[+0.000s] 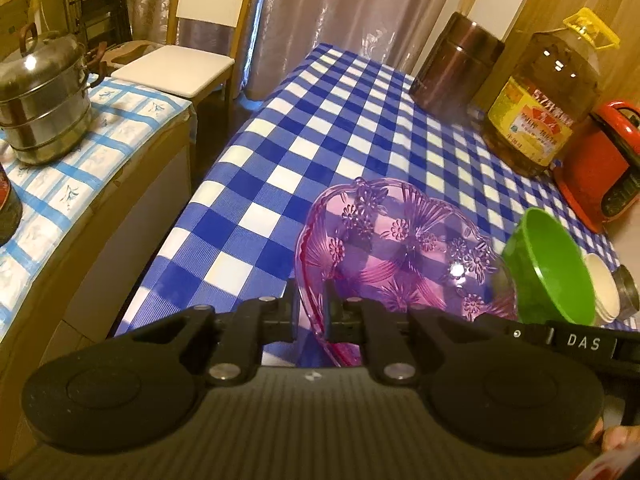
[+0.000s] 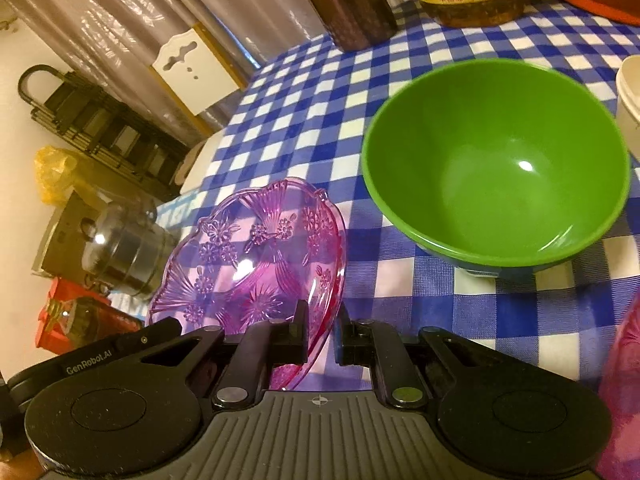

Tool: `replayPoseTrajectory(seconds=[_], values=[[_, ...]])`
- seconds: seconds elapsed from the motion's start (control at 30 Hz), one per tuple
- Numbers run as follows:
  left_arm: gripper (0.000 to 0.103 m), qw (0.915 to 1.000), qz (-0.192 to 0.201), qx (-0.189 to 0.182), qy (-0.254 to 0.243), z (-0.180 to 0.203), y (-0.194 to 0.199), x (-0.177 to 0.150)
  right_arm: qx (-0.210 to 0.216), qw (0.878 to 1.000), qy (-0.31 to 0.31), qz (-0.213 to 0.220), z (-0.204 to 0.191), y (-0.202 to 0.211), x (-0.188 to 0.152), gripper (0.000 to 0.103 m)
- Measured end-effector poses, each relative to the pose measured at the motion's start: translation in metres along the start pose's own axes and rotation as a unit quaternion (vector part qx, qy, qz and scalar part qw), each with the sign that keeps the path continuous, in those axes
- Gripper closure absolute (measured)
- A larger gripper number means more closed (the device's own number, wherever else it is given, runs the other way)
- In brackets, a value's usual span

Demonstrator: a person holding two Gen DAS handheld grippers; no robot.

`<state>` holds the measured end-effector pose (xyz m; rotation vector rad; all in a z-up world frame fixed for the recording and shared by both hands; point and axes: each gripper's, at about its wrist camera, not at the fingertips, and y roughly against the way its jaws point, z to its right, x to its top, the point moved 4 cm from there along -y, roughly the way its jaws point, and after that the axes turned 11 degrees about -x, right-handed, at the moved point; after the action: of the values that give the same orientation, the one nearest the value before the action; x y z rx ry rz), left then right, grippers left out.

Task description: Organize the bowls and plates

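Warm dim light, fisheye bending, soft blur.

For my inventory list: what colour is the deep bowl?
Green bowl; the right wrist view shows it best.

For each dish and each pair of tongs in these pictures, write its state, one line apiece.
Left tongs: shut on the pink plate's rim.
Right tongs: shut on its rim too.
Pink plate: tilted, gripped at both sides.
Green bowl: upright, empty, on the checked tablecloth.

— What does the pink plate (image 1: 400, 248) look like?
— Clear pink glass, flower-patterned, scalloped rim, tilted up on edge.
— And the green bowl (image 2: 496, 164)?
— Upright, empty, just beside it on the checked surface (image 1: 304, 128).
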<state>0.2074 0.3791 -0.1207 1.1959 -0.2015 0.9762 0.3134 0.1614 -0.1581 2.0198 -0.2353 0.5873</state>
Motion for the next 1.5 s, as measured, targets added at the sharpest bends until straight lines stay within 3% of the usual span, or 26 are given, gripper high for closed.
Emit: replayPoseTrajectory(seconds=[0.4,0.73,1.13,1.5], values=[[0.093,0.9989,0.031,-0.023,-0.028,0.069,0.078,-0.014,0.024,0.999,-0.007,0.036,0.015,0.095,-0.009,0.092],[0.093,0.9941,0.025,-0.074,-0.076,0.165,0.104,-0.047,0.003,0.996,-0.034,0.085,0.078,0.187,-0.026,0.092],[0.093,0.9768,-0.039,-0.166,-0.13,0.295,0.081,-0.119,-0.066,0.981,-0.129,0.128,0.212,0.279,-0.065,0.092],[0.094,0.9614,-0.094,-0.21,-0.152,0.382,0.048,-0.172,-0.124,0.964,-0.183,0.148,0.311,0.336,-0.089,0.092]])
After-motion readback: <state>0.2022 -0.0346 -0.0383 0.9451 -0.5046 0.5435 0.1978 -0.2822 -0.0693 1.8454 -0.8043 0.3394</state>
